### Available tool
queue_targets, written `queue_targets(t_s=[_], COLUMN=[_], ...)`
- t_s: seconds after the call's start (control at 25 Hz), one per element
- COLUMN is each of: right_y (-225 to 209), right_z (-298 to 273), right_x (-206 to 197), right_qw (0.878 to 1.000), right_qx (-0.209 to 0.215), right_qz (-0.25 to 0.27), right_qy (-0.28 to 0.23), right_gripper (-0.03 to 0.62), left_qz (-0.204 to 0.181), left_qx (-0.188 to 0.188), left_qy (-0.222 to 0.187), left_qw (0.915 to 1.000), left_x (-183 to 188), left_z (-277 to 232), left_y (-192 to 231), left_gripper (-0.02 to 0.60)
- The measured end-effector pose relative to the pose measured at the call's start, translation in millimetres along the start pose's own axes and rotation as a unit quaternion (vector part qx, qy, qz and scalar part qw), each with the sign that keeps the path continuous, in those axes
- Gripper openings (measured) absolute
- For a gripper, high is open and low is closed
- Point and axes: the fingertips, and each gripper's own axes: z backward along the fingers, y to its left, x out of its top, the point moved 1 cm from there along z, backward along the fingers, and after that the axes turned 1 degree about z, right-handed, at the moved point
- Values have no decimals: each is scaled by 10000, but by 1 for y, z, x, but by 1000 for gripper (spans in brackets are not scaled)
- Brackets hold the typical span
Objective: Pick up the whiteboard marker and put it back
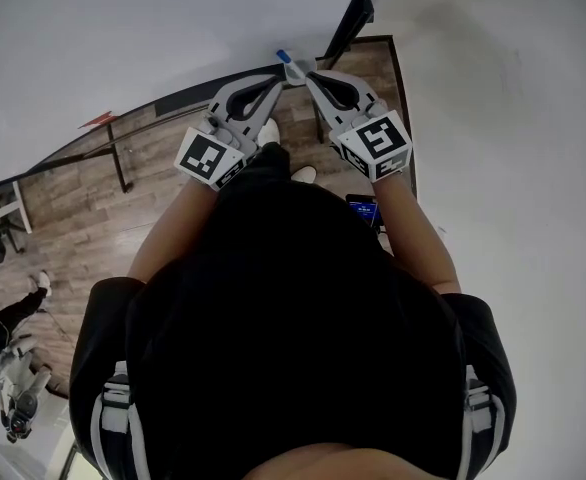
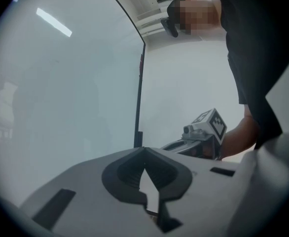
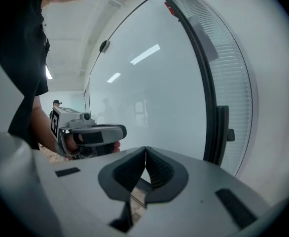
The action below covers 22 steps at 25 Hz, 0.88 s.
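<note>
Pale whiteboard (image 1: 123, 38) fills the ground ahead of both sets of jaws, edged by a black frame (image 1: 351, 13), with wood floor (image 1: 163, 158) far beneath them. The left gripper (image 1: 276, 80) and right gripper (image 1: 308, 74) are held up side by side, angled inward so that their tips nearly meet.

The whiteboard marker (image 1: 282, 56) pokes out just beyond the right jaws' tips, blue end foremost and roughly in line with them. In the right gripper view those jaws meet at the tips, and a pale printed strip lies in the slot behind; it is probably the marker's barrel, clamped lengthwise and low, though the view there is too cramped to be sure. The left jaws are closed tip to tip with nothing between them, just beside the marker.

I judge the marker light and stiff, with a smooth round plastic barrel that could slide or swivel under the pads. A lengthwise hold gives little bite, so a grip across the middle of the barrel, clear of the cap, should serve better, and only modest pressure is needed. Pulling on the blue end might loosen the cap
</note>
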Motion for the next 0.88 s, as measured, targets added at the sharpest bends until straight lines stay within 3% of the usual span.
queue_targets(t_s=[0.52,0.88], right_y=[-30,-35], right_z=[-71,-91], right_x=[-53,-87], right_qw=[9969,9916], right_qx=[-166,-39], right_qz=[64,95], right_qy=[763,1291], right_gripper=[0,6], left_qz=[127,178], left_qx=[-36,-97], left_qy=[83,98], left_qw=[9999,9997], left_x=[-34,-42], left_z=[-8,-14], left_y=[46,51], left_gripper=[5,3])
